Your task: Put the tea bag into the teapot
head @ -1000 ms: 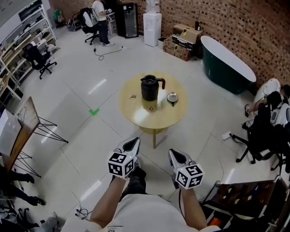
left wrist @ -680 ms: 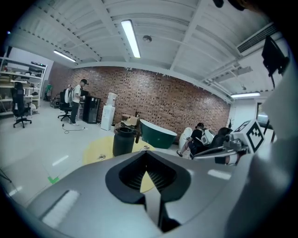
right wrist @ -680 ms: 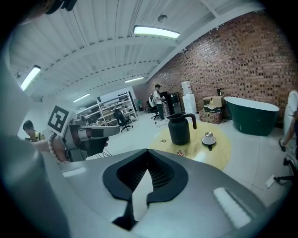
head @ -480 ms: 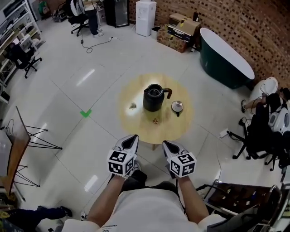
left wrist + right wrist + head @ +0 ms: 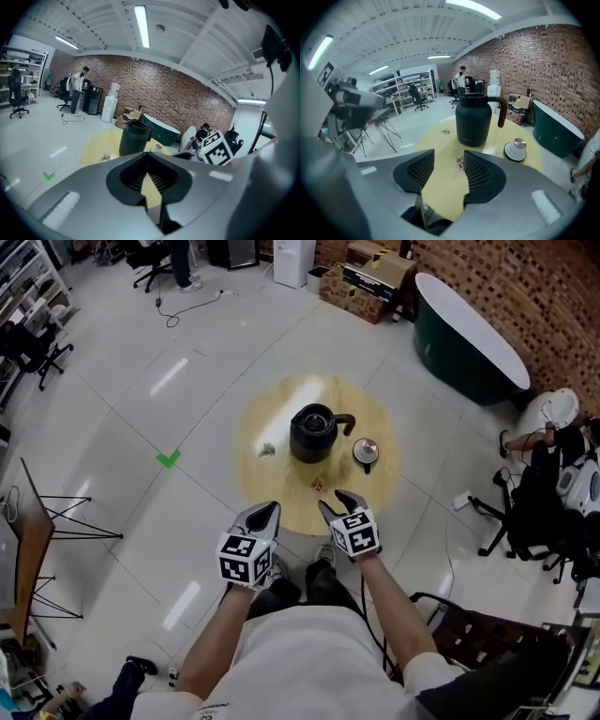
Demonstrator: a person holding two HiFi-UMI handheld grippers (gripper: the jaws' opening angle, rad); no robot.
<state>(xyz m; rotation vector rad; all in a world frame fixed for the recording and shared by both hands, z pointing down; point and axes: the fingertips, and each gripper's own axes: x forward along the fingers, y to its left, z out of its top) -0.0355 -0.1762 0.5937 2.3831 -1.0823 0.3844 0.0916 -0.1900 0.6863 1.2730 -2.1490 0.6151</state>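
A black teapot [image 5: 312, 432] [image 5: 474, 119] [image 5: 135, 138] stands lidless in the middle of a round yellow table [image 5: 272, 493]. Its lid [image 5: 365, 452] [image 5: 515, 149] lies to the right of it. A small red tea bag [image 5: 318, 486] [image 5: 461, 163] lies on the table in front of the pot. My right gripper [image 5: 336, 503] [image 5: 449, 169] hovers at the table's near edge, just short of the tea bag. Its jaws are opening, with nothing between them. My left gripper [image 5: 263, 517] [image 5: 149, 172] is held shut and empty at the near-left edge.
A small pale scrap [image 5: 267, 451] [image 5: 446, 131] lies on the table left of the pot. A dark green bathtub [image 5: 469, 352] stands at the back right by a brick wall. Office chairs [image 5: 544, 512] crowd the right side, a folding stand [image 5: 37, 531] the left, and green tape [image 5: 168, 459] marks the floor.
The table has come much closer as the person stepped up to it. Both grippers now reach its near edge. The right gripper's jaws have gone from shut to open.
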